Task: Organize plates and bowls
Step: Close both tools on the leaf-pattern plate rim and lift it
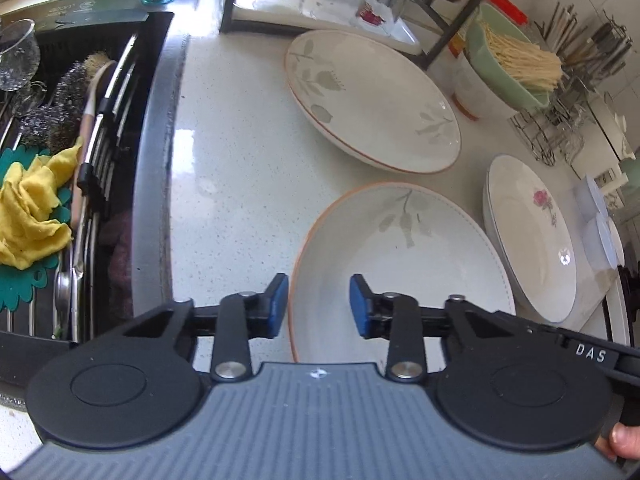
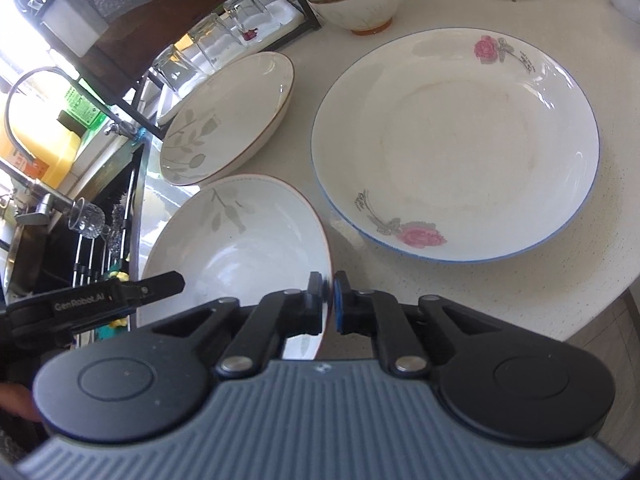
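Two grippers: I have one in each hand, both low over a pale speckled counter (image 1: 224, 152).
Right gripper (image 2: 329, 302): clenched on the rim of the near leaf plate (image 2: 232, 256); the blue pads (image 2: 338, 300) pinch the plate's right edge, one finger inside the rim, one outside.
Near leaf plate: it tilts, its right side raised at my right jaws; from the left wrist view it lies straight ahead and slightly right of my left jaws (image 1: 404, 256).
Left gripper (image 1: 319, 304): released, the blue pads (image 1: 280, 304) well apart and gripping nothing; the near plate's left rim runs between them, below, and I cannot tell whether either pad touches it.
Far leaf plate (image 1: 372, 100): same grey leaf print and brown rim, ahead of my left jaws and beyond the near plate, apart from it; in the right wrist view it is ahead and left of the jaws (image 2: 228, 120).
Rose plate (image 2: 456, 144): white with a blue rim and pink roses, flat on the counter ahead and right of my right jaws, just beside the gripped plate; far right of my left jaws (image 1: 528, 236).
Green bowl (image 1: 500, 60): holds pale sticks and sits on a white bowl (image 2: 360, 4), far ahead right.
Sink (image 1: 72, 160): left of my left jaws, with a yellow cloth (image 1: 32, 208) on its rack.
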The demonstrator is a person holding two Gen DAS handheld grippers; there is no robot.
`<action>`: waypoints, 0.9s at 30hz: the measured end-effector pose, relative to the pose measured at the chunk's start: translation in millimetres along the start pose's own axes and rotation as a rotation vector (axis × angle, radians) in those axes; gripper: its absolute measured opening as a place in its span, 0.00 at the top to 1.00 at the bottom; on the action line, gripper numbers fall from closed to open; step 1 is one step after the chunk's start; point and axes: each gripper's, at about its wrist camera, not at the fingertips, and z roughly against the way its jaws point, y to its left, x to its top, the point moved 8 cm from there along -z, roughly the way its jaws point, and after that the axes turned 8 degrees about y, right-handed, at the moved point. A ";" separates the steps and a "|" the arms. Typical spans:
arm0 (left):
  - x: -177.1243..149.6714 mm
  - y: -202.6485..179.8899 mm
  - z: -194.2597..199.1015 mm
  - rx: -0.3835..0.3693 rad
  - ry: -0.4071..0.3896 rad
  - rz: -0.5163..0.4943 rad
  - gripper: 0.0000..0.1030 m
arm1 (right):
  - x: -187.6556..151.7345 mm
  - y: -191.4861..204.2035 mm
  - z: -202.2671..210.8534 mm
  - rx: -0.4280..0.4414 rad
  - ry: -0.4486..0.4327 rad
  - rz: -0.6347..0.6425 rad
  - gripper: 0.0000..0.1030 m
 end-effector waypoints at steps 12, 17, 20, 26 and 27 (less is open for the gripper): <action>4.4 3.0 1.8 -0.041 0.048 0.026 0.65 | 2.6 2.6 1.1 -0.002 0.044 -0.011 0.91; 9.4 1.2 6.9 -0.072 0.050 0.041 0.65 | 6.4 2.6 4.2 0.014 0.046 -0.009 0.91; 16.0 -2.9 12.6 -0.070 0.035 0.036 0.65 | 7.5 0.0 6.6 0.026 0.057 -0.033 0.91; 33.2 -11.3 22.6 -0.083 0.042 0.051 0.65 | 23.2 2.2 21.2 0.063 0.046 -0.037 0.91; 36.3 -13.9 24.1 -0.087 0.046 0.054 0.65 | 26.3 1.6 25.1 0.075 0.043 -0.041 0.91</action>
